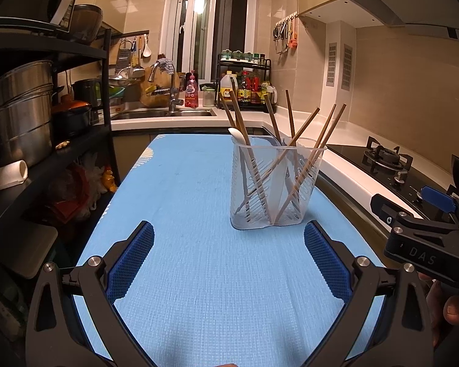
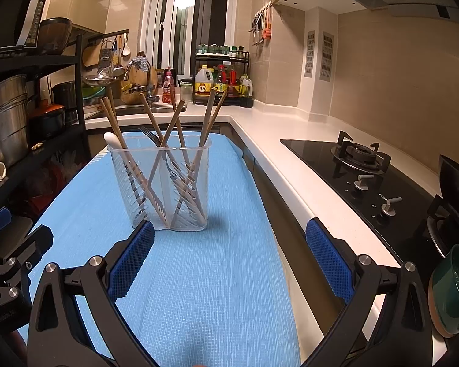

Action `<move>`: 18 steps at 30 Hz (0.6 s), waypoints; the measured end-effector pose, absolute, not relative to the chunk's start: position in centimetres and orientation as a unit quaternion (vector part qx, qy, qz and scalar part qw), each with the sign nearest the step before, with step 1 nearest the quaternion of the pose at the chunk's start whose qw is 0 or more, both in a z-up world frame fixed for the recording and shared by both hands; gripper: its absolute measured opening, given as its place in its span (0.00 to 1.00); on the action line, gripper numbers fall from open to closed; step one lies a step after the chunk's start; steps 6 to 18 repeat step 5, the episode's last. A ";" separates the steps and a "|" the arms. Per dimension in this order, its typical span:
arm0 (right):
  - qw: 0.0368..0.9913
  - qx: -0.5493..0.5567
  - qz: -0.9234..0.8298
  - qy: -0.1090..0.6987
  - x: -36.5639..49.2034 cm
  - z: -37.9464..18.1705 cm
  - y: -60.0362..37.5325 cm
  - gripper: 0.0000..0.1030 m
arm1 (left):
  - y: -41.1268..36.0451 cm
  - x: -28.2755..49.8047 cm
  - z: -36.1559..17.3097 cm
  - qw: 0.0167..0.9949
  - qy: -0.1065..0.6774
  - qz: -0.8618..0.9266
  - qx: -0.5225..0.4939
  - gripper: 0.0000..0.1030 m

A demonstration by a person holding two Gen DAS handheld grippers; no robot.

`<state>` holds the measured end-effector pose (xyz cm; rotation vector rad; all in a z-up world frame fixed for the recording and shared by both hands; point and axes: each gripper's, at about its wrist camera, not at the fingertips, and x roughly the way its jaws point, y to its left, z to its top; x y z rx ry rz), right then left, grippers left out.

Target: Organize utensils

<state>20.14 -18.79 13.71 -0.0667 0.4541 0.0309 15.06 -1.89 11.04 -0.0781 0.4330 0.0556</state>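
On the left, black metal shelving (image 1: 76, 52) stacked with two steel pots (image 1: 21, 107) and one orange-lidded dark pot (image 1: 72, 113). Nearer, left gripper (image 1: 229, 263) with its two blue ribbed pads (image 1: 131, 263) spread wide, gripping nothing, hovering above the light blue woven mat (image 1: 183, 183).

Standing upright on that mat, toward its far right part, one clear slotted plastic utensil holder (image 1: 275, 202), seen also ahead of the right wrist camera (image 2: 160, 189). Inside, leaning at crossed angles: about seven wooden chopsticks (image 1: 306, 128), exact count hard to fix through the plastic; one white-handled utensil (image 1: 240, 136) at the left rim; one metal fork (image 2: 150, 133) with tines up. No loose utensils on the mat.

Right gripper (image 2: 229, 263) likewise spread wide and empty, its left pad (image 2: 131, 263) just in front of the holder's base, not clearly touching. Seen from the left camera at the right edge (image 1: 425, 229), fingers of a hand (image 1: 449, 309) beneath it.

Further right, white countertop (image 2: 290, 183), then black glass gas hob (image 2: 367, 171) with two knobs (image 2: 362, 182) and one full burner (image 2: 359, 151) in view. At far right, one green bowl (image 2: 453, 287).
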 end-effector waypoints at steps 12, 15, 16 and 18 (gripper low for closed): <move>0.974 -0.034 0.015 0.225 20.2 13.7 -18.8 0.95 | -1.9 15.3 11.0 0.974 0.222 0.033 -0.038 0.93; 0.974 -0.034 0.015 0.225 20.2 13.7 -18.8 0.95 | -1.9 15.3 11.0 0.974 0.222 0.033 -0.038 0.93; 0.974 -0.034 0.015 0.225 20.2 13.7 -18.8 0.95 | -1.9 15.3 11.0 0.974 0.222 0.033 -0.038 0.93; 0.974 -0.034 0.015 0.225 20.2 13.7 -18.8 0.95 | -1.9 15.3 11.0 0.974 0.222 0.033 -0.038 0.93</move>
